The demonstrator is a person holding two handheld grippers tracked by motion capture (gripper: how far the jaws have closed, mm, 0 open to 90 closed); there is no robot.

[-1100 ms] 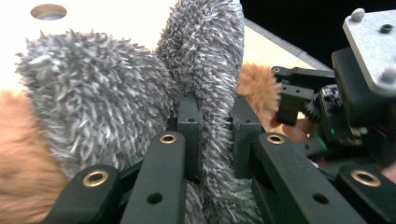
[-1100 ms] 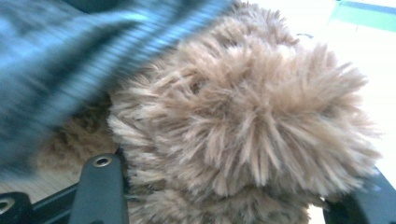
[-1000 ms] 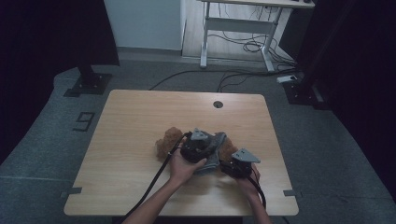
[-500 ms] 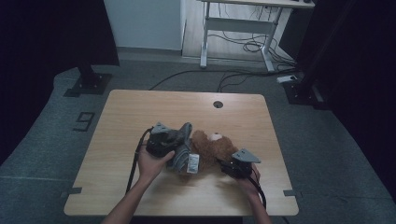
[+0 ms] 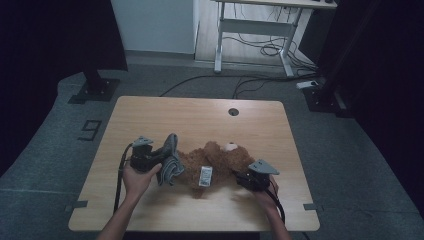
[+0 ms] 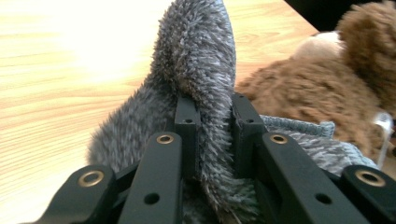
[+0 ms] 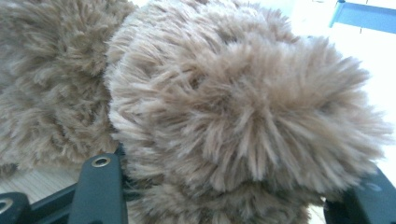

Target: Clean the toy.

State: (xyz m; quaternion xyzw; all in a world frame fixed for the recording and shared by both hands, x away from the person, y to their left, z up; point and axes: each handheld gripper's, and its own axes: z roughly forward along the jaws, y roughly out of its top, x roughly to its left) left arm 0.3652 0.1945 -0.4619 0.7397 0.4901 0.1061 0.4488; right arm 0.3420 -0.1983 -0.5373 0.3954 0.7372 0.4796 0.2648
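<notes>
Left gripper [image 5: 159, 161] has dragged grey furry garment [image 5: 171, 161] off brown plush teddy bear [image 5: 220, 162], jaws clamping it; right gripper [image 5: 250, 178] grips bear. Undressing nearly done.

High view: room dim, dark at left & right edges; I see the tabletop [image 5: 200, 120] evenly lit, soft shadows only. Left gripper view: glare washes out tabletop's upper left, brown bear [image 6: 327, 79] soft-focus. Right gripper view: fur sharp, top-right corner overexposed.
</notes>
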